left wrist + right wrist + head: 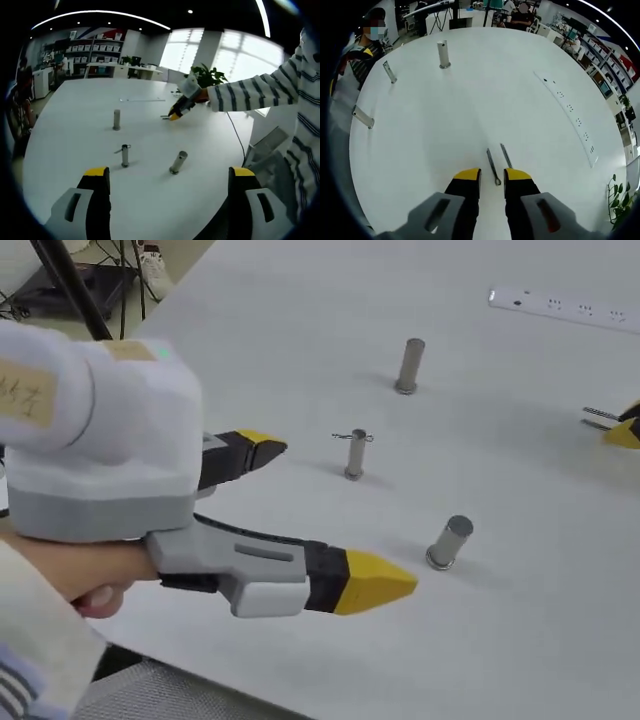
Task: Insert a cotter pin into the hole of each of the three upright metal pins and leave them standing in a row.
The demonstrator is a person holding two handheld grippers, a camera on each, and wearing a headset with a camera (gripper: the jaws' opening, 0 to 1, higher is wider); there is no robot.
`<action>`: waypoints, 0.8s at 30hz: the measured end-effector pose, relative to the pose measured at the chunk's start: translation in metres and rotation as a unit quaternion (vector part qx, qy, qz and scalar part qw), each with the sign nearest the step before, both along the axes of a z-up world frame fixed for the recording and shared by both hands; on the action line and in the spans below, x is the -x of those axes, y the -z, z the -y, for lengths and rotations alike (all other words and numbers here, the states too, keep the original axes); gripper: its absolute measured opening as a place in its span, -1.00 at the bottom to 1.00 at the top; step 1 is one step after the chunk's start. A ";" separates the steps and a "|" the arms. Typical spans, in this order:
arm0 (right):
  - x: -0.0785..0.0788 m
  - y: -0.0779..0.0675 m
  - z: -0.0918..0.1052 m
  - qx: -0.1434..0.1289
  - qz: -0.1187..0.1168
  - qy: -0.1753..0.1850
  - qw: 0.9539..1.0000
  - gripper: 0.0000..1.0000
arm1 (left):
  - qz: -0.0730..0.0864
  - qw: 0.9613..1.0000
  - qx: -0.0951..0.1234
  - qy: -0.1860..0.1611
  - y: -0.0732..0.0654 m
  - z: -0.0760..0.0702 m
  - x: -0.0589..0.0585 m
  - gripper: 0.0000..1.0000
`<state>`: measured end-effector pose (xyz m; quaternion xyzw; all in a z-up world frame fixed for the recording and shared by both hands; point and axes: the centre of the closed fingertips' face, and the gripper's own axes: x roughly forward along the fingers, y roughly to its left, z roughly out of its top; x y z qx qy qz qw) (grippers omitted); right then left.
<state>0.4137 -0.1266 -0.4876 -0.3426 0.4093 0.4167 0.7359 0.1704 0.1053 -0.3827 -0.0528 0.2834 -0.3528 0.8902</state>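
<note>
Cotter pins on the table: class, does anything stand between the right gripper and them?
Nothing visible does. The two cotter pins lie on the bare table, right at the tips of the right gripper. One of them reaches into the gap between its open jaws.

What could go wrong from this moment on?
The two cotter pins lie close together in front of the right gripper; it may catch both or push one away. The nearest metal pin seems to lean, so pressing a cotter pin in could tip it over.
</note>
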 end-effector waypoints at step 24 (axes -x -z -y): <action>0.021 0.004 -0.008 0.001 -0.031 0.002 1.000 -1.00 | 0.005 1.000 0.003 -0.002 -0.003 -0.003 -0.004 0.92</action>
